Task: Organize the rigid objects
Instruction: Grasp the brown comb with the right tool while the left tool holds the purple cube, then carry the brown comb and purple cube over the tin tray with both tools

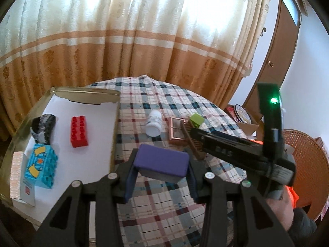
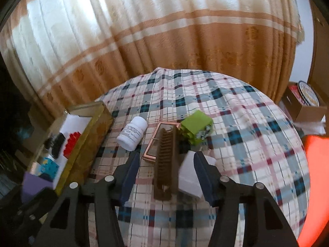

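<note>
While the left claw (image 1: 162, 173) clenches the purple block (image 1: 162, 163) just beside the tray (image 1: 114, 135), the released right claw (image 2: 164, 177) straddles the brown comb (image 2: 166, 160), whose long axis runs straight ahead on the bench (image 2: 257, 144).

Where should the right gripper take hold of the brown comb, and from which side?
Grip the brown comb across its plain spine near the middle, from above. It lies flat and long, pointing away; its far end rests on the pink case, and the white box crowds its right side.
</note>
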